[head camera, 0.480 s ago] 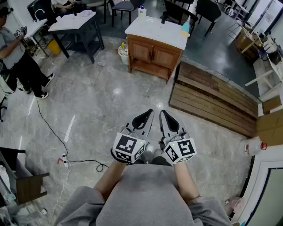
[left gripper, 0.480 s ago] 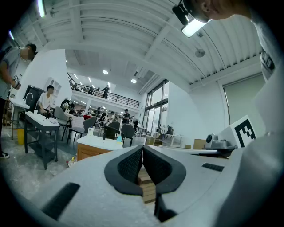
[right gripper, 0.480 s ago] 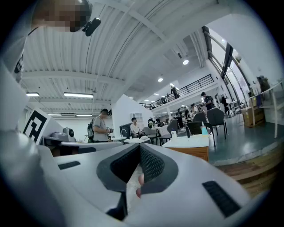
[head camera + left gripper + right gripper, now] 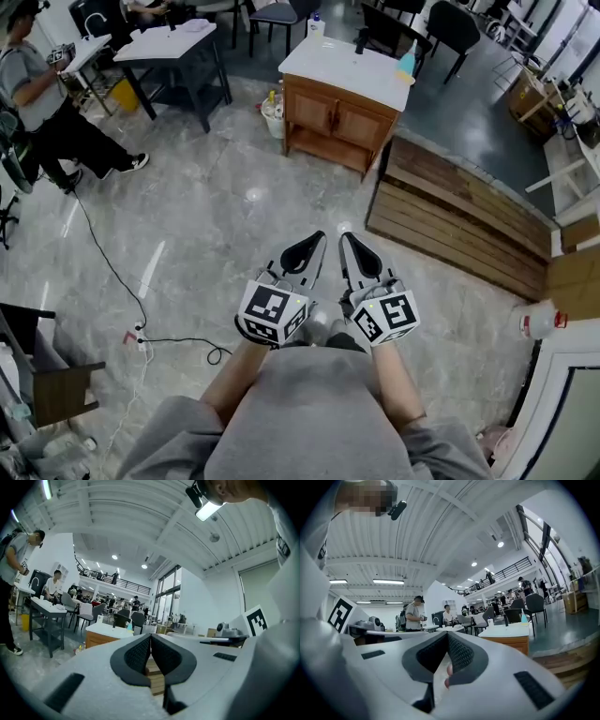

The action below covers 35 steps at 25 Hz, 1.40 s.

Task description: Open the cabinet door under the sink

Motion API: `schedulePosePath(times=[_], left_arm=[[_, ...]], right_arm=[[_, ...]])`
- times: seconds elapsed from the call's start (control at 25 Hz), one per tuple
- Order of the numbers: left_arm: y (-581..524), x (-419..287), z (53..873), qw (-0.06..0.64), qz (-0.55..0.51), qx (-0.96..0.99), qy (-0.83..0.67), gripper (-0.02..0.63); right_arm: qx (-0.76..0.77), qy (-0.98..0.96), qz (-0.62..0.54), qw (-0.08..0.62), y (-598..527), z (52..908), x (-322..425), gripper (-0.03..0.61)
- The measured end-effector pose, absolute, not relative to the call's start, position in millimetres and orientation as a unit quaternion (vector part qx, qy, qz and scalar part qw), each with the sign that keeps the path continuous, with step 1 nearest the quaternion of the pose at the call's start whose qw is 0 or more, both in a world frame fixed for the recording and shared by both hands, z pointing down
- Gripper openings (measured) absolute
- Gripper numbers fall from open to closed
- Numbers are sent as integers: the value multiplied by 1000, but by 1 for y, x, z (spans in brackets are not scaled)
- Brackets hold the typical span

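Note:
The wooden sink cabinet (image 4: 339,114) with a white top stands far ahead across the floor, its two doors closed. It also shows small in the left gripper view, cabinet (image 4: 100,636), and in the right gripper view, cabinet (image 4: 512,638). My left gripper (image 4: 317,238) and right gripper (image 4: 346,240) are held side by side close to my body, well short of the cabinet. Both are shut with nothing between the pads: left gripper (image 4: 150,637), right gripper (image 4: 446,635).
A stack of wooden planks (image 4: 459,217) lies right of the cabinet. A small bin (image 4: 272,118) stands at its left side. A black table (image 4: 173,52) and a person (image 4: 47,98) are at the far left. A cable (image 4: 111,270) and power strip (image 4: 136,336) cross the floor. A white canister (image 4: 536,320) sits at right.
The person at the far left has taken a step. The head view has shifted slightly, so the cabinet sits a little further right. Both grippers stay as they were.

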<state>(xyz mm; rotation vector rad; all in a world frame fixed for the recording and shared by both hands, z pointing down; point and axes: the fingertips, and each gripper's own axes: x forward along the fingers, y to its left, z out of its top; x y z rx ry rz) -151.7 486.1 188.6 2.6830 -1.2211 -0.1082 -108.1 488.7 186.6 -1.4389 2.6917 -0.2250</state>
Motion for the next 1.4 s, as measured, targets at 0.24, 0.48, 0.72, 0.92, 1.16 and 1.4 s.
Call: schedulePosePath(times=[0.24,0.48,0.72,0.92,1.16,1.4], left_arm=[[481,-169,193,103,-36,907,-407,11],[467,-168,201,122,-38,906,-403,11],[441,-155,213,130,-21,909,-394,11],[398,-151,223,137,-4,906,-400,11],[340,-132,223,138,2,905,-403,11],[282,-111,222,141,14,903,-406,11]], right_arm=[[-475,875,-78,40,481,189,-123,8],[-481,872,-89,34,474,197,-121,8],[-484,868,-107,40,441,209,-107,8],[-478,870,-117,43,394,216,-103,8],[-471,872,-124,45,335,218,-88,8],[-470,871,-136,52,276,219,-65,8]])
